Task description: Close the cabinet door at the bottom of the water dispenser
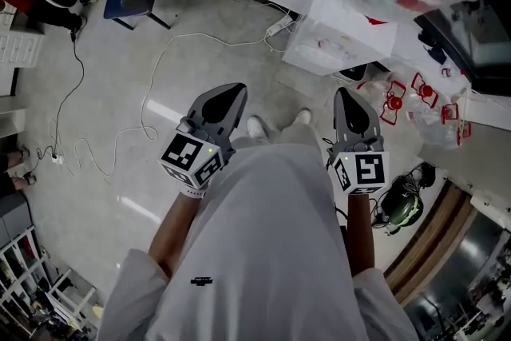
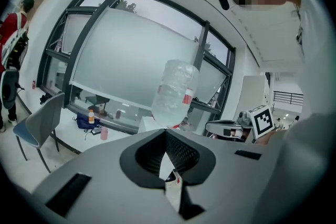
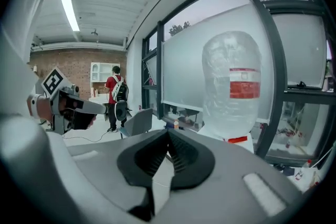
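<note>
left hand-held gripper (image 2: 165, 132): closed, empty | right hand-held gripper (image 3: 168, 132): closed, empty

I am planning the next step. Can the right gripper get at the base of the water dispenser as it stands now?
Probably not yet. The right gripper, fingers shut, is held at waist height, apart from the water dispenser. The floor between looks free, so stepping closer and lowering it should do.
</note>
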